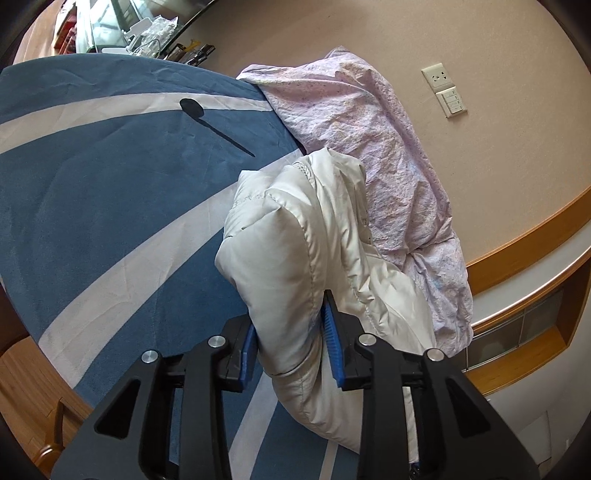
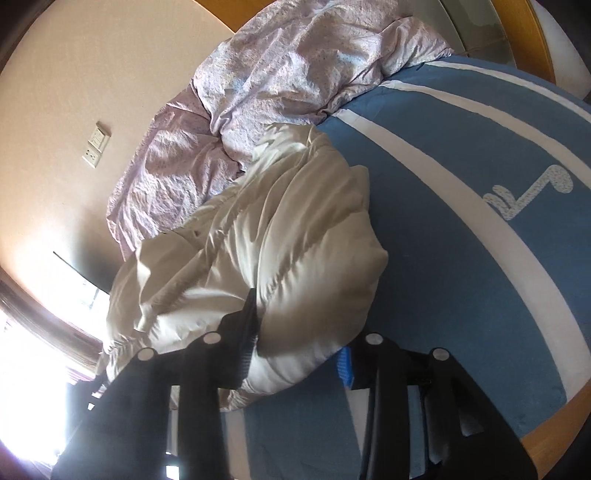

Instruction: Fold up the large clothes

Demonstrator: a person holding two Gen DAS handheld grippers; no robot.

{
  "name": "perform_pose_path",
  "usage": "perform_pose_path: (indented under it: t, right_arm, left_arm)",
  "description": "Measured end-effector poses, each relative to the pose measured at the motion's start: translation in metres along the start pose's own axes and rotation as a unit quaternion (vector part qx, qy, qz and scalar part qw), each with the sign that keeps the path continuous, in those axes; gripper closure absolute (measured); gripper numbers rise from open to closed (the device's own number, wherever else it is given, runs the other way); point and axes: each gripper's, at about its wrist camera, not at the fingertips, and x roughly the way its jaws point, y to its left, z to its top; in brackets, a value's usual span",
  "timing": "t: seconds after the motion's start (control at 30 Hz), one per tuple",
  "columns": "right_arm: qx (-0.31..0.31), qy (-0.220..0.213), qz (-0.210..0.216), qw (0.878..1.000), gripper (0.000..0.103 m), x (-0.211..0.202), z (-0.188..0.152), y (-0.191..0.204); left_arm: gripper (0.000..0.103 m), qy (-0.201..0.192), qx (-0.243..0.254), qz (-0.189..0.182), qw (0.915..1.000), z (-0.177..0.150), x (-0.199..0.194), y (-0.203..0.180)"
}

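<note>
A puffy white jacket (image 1: 295, 236) lies bunched on the blue bedspread with white stripes (image 1: 110, 192), next to a rumpled lilac quilt (image 1: 369, 140). In the left wrist view my left gripper (image 1: 291, 339) has a thick fold of the jacket between its blue pads (image 1: 332, 332), and the fabric touches both of them. In the right wrist view the jacket (image 2: 280, 236) bulges between the fingers of my right gripper (image 2: 299, 350) and rests on the bedspread (image 2: 461, 221). Its blue right pad (image 2: 345, 365) shows bare beside the fabric. Its dark left finger (image 2: 247, 332) hides part of the jacket.
The lilac quilt (image 2: 277, 74) is heaped along the pink wall, which carries a socket and switch plate (image 1: 445, 90). A wooden bed frame and ledge (image 1: 524, 236) run beside the bed. Cluttered shelves (image 1: 147, 33) stand beyond the far end. Bright window light floods the right wrist view's lower left.
</note>
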Motion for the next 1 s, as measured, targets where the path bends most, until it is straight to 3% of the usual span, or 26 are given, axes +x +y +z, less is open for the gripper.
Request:
perform_pose_path:
  t: [0.07,0.13,0.2,0.3,0.37,0.47,0.7,1.0]
  right_arm:
    - [-0.005,-0.005,-0.015,1.0,0.045,-0.004,-0.002,-0.001]
    - [-0.009,-0.025,-0.05,0.998,0.037,-0.013,-0.003,-0.003]
    - [-0.017,-0.055,-0.087,0.995,0.034,-0.024,-0.002,-0.005]
    - [-0.042,-0.1,-0.16,0.981,0.034,-0.039,0.002,0.002]
    - [-0.072,-0.125,-0.173,0.974,0.034,-0.045,0.002,0.014]
    - [-0.119,-0.126,-0.147,0.974,0.034,-0.044,0.0,0.039]
    - [-0.207,-0.082,-0.064,0.973,0.04,-0.011,-0.017,0.101]
    - [-0.258,-0.051,-0.037,0.964,0.046,0.019,-0.045,0.147]
  left_arm:
    - [0.058,-0.004,0.011,0.011,0.9999,-0.001,-0.002,0.001]
    - [0.039,-0.014,0.022,0.026,0.9993,-0.001,-0.005,0.0]
    - [0.024,-0.025,0.038,0.034,0.9984,-0.001,-0.009,-0.001]
    - [0.016,-0.033,0.05,0.044,0.9972,-0.001,-0.012,-0.002]
    - [0.015,-0.035,0.052,0.046,0.9969,-0.002,-0.013,-0.001]
    - [0.015,-0.038,0.058,0.053,0.9962,-0.004,-0.012,0.0]
    - [0.01,-0.047,0.075,0.053,0.9947,-0.008,-0.013,-0.007]
    - [0.01,-0.034,0.074,0.043,0.9958,-0.01,-0.003,-0.008]
